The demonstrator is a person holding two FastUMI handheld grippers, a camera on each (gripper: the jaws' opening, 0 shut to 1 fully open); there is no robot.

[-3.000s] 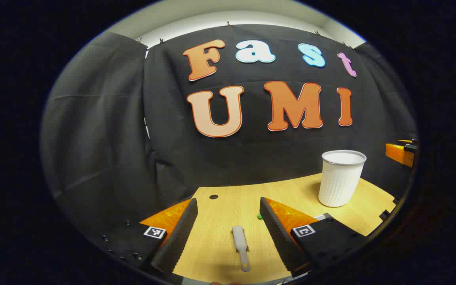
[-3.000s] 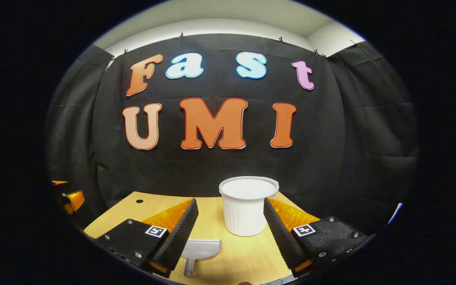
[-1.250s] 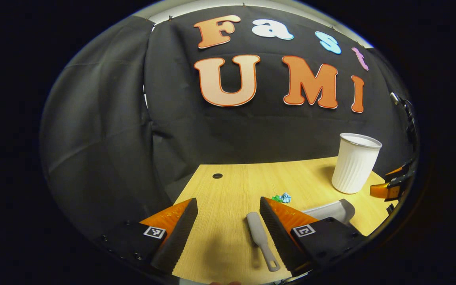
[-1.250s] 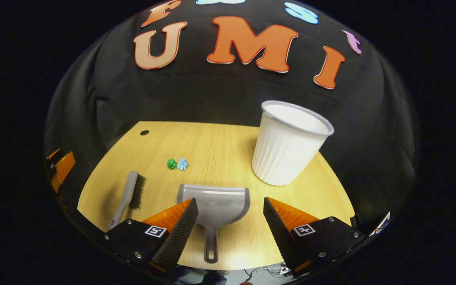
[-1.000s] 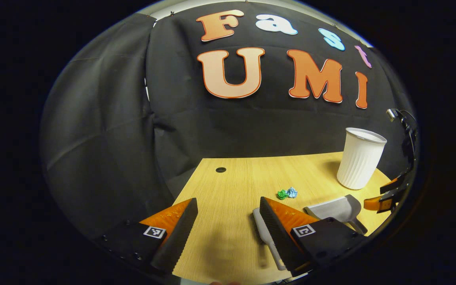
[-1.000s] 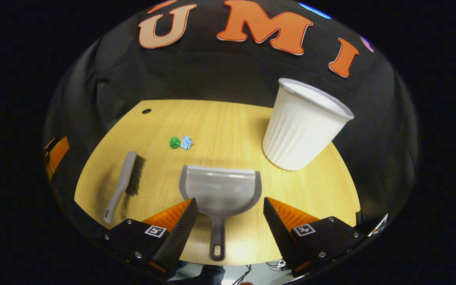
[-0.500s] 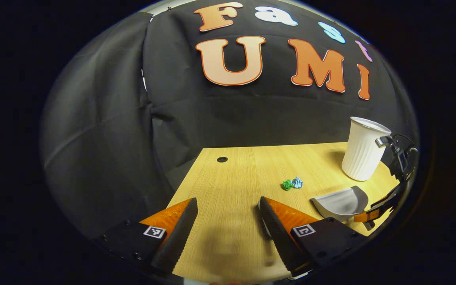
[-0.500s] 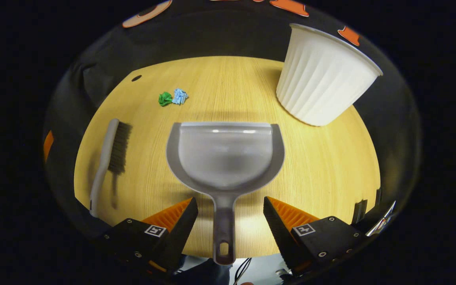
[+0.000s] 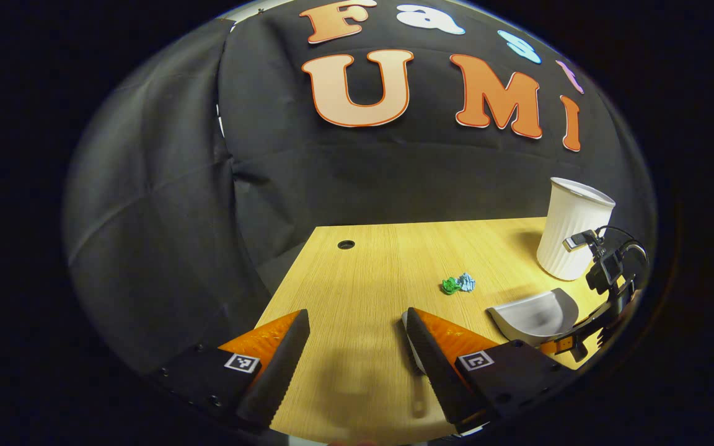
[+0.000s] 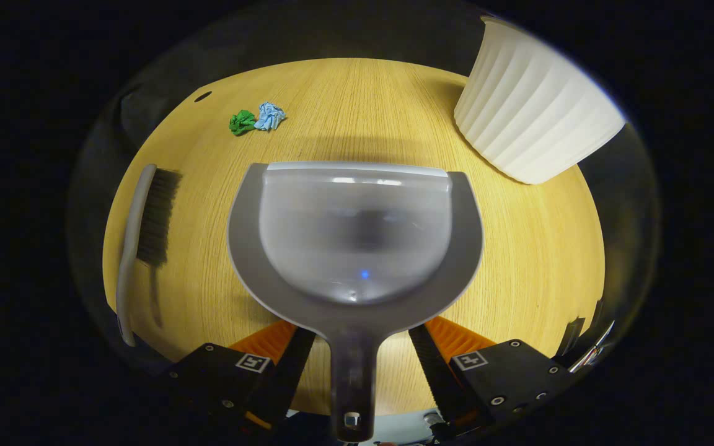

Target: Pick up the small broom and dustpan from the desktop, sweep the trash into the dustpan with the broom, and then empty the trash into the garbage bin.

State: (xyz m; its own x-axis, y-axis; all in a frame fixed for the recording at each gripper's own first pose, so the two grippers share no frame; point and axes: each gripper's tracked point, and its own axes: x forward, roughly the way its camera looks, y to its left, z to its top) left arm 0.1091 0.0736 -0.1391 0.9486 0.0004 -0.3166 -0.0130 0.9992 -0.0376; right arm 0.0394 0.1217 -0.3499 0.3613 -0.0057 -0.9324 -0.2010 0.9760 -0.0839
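- We find the right hand-held gripper point(image 10: 357, 347) low over the near edge of the desk point(image 10: 537, 260), its fingers straddling the handle of the dustpan point(image 10: 357, 229); we cannot tell whether both fingers press on it.
- The dustpan lies flat near the desk's near edge, its mouth facing the far edge.
- The left hand-held gripper point(image 9: 357, 347) is spread wide, gripping nothing.
- The small broom point(image 10: 140, 235) lies along the desk's left edge.
- The trash point(image 10: 256, 119), one green and one blue scrap, sits touching towards the far left corner.
- The garbage bin point(image 10: 537, 124) stands at the far right corner.
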